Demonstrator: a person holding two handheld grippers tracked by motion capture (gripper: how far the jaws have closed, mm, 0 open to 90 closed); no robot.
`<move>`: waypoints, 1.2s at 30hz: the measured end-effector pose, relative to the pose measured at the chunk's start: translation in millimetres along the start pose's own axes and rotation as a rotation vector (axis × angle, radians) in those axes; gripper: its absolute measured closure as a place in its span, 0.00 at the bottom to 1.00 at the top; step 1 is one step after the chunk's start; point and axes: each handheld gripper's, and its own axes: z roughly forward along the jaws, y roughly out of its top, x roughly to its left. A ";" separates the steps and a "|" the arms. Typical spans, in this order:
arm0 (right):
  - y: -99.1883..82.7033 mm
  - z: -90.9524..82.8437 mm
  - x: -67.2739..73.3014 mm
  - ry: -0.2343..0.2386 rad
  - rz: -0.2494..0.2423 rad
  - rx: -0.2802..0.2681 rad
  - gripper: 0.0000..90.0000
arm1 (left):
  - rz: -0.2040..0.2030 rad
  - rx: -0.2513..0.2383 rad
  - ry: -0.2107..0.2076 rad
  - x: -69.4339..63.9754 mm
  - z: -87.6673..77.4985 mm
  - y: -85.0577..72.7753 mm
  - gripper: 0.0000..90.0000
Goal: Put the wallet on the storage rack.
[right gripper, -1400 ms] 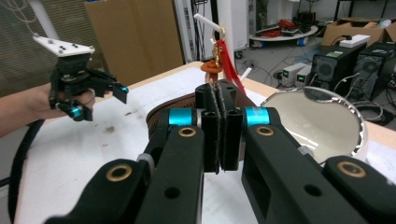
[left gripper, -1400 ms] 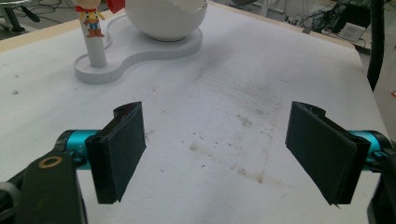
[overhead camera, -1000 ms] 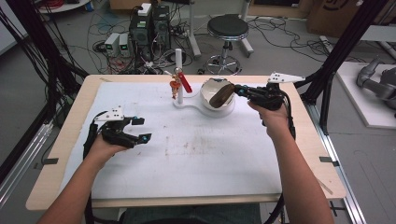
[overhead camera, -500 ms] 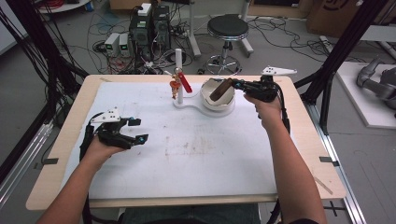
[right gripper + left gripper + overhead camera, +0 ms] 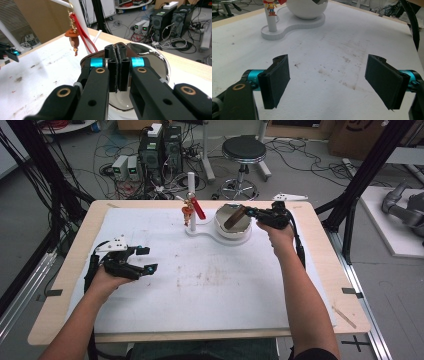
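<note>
A shiny white bowl [image 5: 235, 233] stands on a white base at the table's far middle. My right gripper [image 5: 248, 213] reaches it from the right, shut on a flat brown leather-like piece [image 5: 233, 218] that slants down into the bowl. In the right gripper view the pads [image 5: 117, 50] press together on the brown piece [image 5: 98, 54] over the bowl [image 5: 156, 61]. Beside it a white post [image 5: 191, 195] carries a small figurine [image 5: 187, 211] and a red strap [image 5: 199, 211]. My left gripper [image 5: 145, 259] rests open at the left, over bare mat [image 5: 329, 80].
A stained white mat [image 5: 210, 280] covers the wooden table [image 5: 65, 320]. On the floor behind the table are a stool [image 5: 243, 151] and computer boxes [image 5: 160, 147]. Black frame poles rise at both far corners.
My right gripper has moved left and down, bringing the brown piece from above the bowl's right side into the bowl. The left gripper has stayed put.
</note>
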 end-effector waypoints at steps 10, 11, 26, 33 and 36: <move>-5.1 4.5 -2.2 -0.037 0.048 0.016 0.61 | -0.004 0.003 -0.006 0.2 1.0 -0.5 0.22; -4.0 2.4 -1.0 -0.043 0.032 0.016 0.56 | -0.004 0.004 -0.008 0.2 1.2 -0.5 0.22; 13.1 -34.3 32.8 -0.093 -0.127 0.029 0.43 | -0.013 -0.010 -0.001 1.8 -1.6 -0.1 0.22; 8.4 -48.6 46.5 -0.075 -0.159 -0.048 0.37 | -0.005 -0.014 0.002 0.6 -0.8 1.0 0.22; 1.4 -54.7 48.1 -0.080 -0.160 -0.044 0.35 | 0.001 0.002 0.013 0.5 -0.3 0.7 0.22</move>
